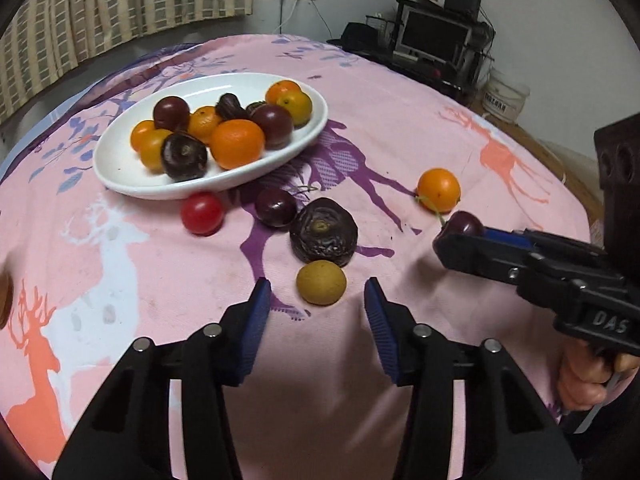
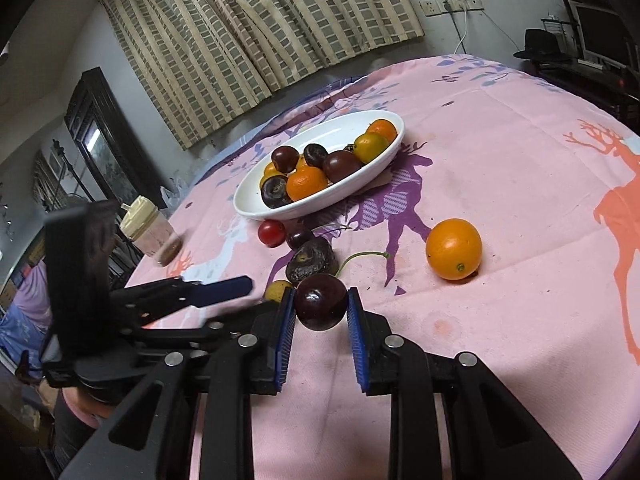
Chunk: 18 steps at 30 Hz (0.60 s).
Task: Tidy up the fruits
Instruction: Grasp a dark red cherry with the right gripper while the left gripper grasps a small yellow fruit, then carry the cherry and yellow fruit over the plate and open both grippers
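Note:
My right gripper [image 2: 320,310] is shut on a dark cherry [image 2: 320,302] with a green stem, held just above the pink cloth. The left wrist view shows the same cherry [image 1: 464,224] in that gripper [image 1: 456,240] at the right. My left gripper [image 1: 317,286] is open, and a small tan longan [image 1: 321,282] lies on the cloth just beyond its tips, untouched. A wrinkled passion fruit [image 1: 323,235], a dark cherry [image 1: 275,207], a red tomato [image 1: 202,213] and an orange [image 1: 438,190] lie loose. Behind them a white oval dish [image 1: 120,168] holds several oranges and dark fruits.
A jar with a cream lid [image 2: 148,232] stands at the table's left edge. A person's hand [image 1: 584,380] grips the right tool. Beyond the far right edge are a black monitor stand [image 1: 436,36] and a white bucket [image 1: 506,94]. A checked curtain hangs behind.

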{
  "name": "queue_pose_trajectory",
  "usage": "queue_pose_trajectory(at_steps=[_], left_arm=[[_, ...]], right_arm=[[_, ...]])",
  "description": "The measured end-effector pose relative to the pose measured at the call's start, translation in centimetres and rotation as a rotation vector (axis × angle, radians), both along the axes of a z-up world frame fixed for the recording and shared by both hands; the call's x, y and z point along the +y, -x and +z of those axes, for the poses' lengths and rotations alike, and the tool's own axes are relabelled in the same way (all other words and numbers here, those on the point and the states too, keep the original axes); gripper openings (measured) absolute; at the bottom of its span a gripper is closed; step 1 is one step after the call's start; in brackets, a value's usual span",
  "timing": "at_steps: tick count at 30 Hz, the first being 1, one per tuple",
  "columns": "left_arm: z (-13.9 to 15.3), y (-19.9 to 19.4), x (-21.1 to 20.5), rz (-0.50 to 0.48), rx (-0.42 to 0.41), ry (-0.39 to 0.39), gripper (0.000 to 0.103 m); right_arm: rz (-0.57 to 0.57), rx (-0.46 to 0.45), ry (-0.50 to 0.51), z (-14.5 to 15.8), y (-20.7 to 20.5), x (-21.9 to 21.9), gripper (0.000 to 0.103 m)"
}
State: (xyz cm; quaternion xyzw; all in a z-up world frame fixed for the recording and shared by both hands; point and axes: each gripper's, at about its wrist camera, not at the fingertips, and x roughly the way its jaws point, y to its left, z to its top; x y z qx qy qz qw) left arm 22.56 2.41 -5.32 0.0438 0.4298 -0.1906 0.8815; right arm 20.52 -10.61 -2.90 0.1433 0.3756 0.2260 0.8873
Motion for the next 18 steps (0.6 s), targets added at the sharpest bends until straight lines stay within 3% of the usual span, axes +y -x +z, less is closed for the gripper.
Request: queue_pose_trajectory(at_steps=[6, 11, 15, 18], left_arm=[[-1.0, -1.6, -0.3, -0.010, 0.075, 0.043, 0.037], [-1.0, -1.8, 0.2, -0.001, 0.085, 0.073, 0.028], [1.0, -1.8, 1.3, 0.021, 0.029, 0.118, 0.028], [4.0, -3.4, 2.9, 0.079, -0.043, 0.191, 0.028]], right_arm=[[0.013, -0.002, -0.025, 0.0, 0.0, -0.1, 0.026], [0.024, -0.005, -0.040, 0.0, -0.1, -0.3, 0.026], [0.034, -0.012, -0.032, 0.7, -0.5, -0.1, 0.026], [0.023, -0.091, 0.013, 2.9, -2.1, 0.6, 0.026]])
